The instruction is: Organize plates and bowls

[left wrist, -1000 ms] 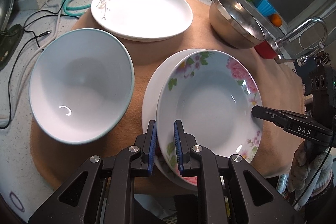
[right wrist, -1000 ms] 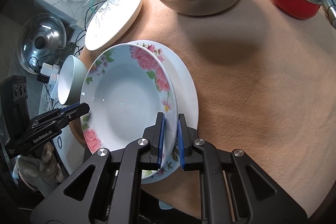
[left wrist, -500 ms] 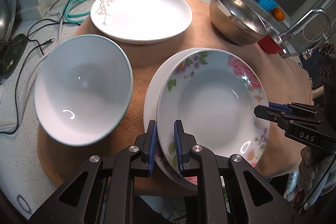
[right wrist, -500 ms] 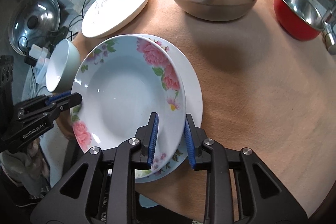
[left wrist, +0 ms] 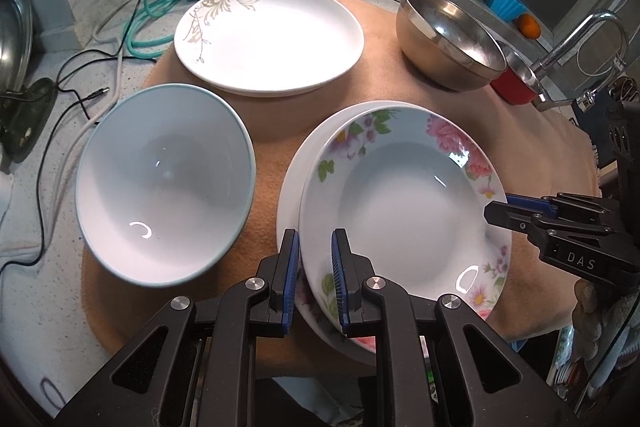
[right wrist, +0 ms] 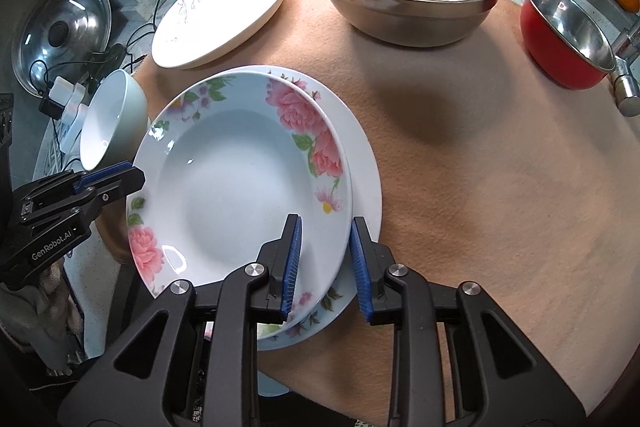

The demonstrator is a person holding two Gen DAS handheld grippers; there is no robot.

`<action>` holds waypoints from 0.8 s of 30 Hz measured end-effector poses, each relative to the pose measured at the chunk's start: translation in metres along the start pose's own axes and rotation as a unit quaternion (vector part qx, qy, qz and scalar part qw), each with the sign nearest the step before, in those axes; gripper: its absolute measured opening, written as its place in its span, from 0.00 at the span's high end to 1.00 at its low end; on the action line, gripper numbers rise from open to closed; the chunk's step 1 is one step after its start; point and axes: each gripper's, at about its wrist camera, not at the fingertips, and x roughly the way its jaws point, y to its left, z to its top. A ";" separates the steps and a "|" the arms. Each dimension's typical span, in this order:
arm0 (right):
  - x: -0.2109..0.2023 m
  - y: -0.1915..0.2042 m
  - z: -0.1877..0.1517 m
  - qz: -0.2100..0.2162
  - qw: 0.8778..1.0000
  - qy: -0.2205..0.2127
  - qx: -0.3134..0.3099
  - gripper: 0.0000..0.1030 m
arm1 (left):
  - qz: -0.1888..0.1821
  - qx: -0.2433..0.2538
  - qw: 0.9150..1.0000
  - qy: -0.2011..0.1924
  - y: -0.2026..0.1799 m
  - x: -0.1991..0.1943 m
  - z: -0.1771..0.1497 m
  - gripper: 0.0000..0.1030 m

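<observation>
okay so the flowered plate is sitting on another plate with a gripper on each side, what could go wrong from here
1. The right gripper has just been opening, its pads off the rim, while the left gripper is clamped on the flowered plate. Lifting one-sided could tilt it or let it slip.
2. That plate sits off-centre on the lower plate, so it could slide or clatter.
3. The pale bowl leans close by; a swing left might knock it.

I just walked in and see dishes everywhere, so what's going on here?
A person with a gripper in each hand is stacking one floral plate onto another on the tan cloth. The left gripper clamps the top plate's rim. The right gripper has just been opening its jaws, which straddle the opposite rim without pressing. A white bowl, a leaf-pattern plate and two metal bowls sit nearby.
</observation>
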 end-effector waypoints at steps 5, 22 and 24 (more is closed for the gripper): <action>-0.005 -0.005 -0.001 0.004 1.000 -0.007 0.011 0.74 | -0.008 -0.001 1.000 -0.006 0.000 -0.007 0.003 0.86; -0.056 -0.002 0.019 0.059 0.995 -0.073 0.040 0.64 | -0.031 -0.018 0.998 -0.055 0.024 -0.048 0.033 0.85; -0.060 -0.001 0.024 0.067 0.994 -0.079 0.045 0.60 | -0.032 -0.025 0.997 -0.060 0.034 -0.051 0.041 0.85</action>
